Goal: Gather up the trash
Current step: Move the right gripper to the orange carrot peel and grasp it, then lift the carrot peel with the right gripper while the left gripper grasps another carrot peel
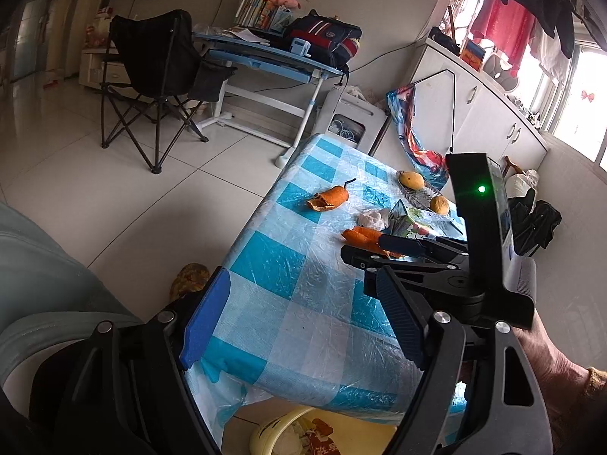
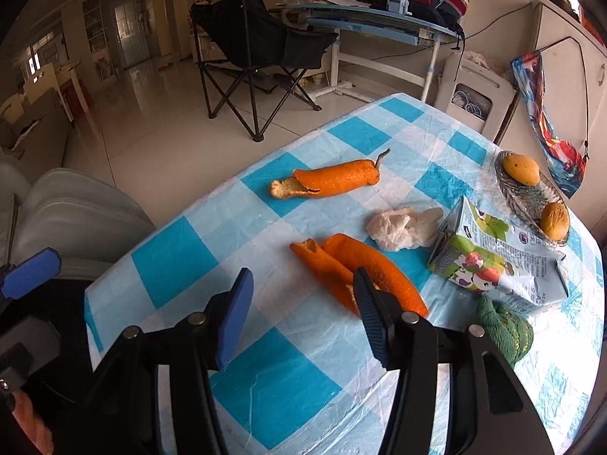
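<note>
On the blue-checked table (image 2: 265, 386) lie a near orange peel (image 2: 341, 258), a far orange peel (image 2: 334, 180), a crumpled white tissue (image 2: 398, 227) and a flattened milk carton (image 2: 489, 261). My right gripper (image 2: 303, 314) is open just short of the near peel, its right finger beside the peel. It shows in the left wrist view (image 1: 383, 250) next to that peel (image 1: 360, 235). My left gripper (image 1: 303, 318) is open and empty above the table's near end. The far peel (image 1: 328, 199) lies beyond it.
A glass dish (image 2: 531, 197) with two yellow fruits stands at the right, a green cloth (image 2: 504, 330) near the carton. A yellow bin (image 1: 303, 432) sits on the floor under the table's near edge. A folding chair (image 1: 159, 76) and a desk (image 1: 265, 57) stand behind.
</note>
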The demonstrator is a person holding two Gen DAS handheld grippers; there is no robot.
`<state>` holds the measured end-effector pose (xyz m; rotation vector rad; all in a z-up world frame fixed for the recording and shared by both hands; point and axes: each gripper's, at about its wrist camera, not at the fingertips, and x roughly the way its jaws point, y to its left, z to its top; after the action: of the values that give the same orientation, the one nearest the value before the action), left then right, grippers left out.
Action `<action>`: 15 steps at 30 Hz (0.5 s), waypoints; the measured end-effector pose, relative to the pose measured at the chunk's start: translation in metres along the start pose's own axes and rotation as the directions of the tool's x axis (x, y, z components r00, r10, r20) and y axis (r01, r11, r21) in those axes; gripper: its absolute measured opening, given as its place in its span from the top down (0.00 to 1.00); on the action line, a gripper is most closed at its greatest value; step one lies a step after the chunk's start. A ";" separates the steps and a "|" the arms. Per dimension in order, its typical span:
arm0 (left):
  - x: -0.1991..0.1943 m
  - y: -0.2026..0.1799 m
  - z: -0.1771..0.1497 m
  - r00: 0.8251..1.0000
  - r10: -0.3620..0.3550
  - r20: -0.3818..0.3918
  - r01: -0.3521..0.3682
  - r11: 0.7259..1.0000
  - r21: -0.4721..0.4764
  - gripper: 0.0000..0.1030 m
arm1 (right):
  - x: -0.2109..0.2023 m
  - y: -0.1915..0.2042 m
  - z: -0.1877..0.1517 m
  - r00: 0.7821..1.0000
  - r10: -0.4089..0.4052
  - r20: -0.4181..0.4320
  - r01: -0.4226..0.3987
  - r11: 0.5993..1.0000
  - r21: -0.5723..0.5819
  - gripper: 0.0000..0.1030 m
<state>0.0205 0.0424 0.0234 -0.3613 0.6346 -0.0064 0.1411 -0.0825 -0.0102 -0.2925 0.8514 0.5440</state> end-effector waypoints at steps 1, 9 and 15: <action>0.001 0.000 0.000 1.000 -0.001 -0.001 0.001 1.000 0.001 0.26 | 0.003 -0.002 0.002 1.000 -0.004 -0.004 0.004 1.000 0.001 0.48; 0.016 -0.002 0.004 1.000 0.000 -0.030 0.000 1.000 0.004 0.26 | 0.004 -0.012 0.000 0.999 -0.034 -0.021 0.034 0.999 0.006 0.77; 0.047 -0.021 0.013 0.995 -0.022 -0.102 0.029 0.997 0.072 0.26 | -0.035 -0.027 -0.036 0.999 -0.001 -0.033 0.003 0.998 0.070 0.84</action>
<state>0.0678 0.0214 0.0129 -0.2993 0.7275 -0.0729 0.1146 -0.1326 -0.0050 -0.2391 0.8997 0.5077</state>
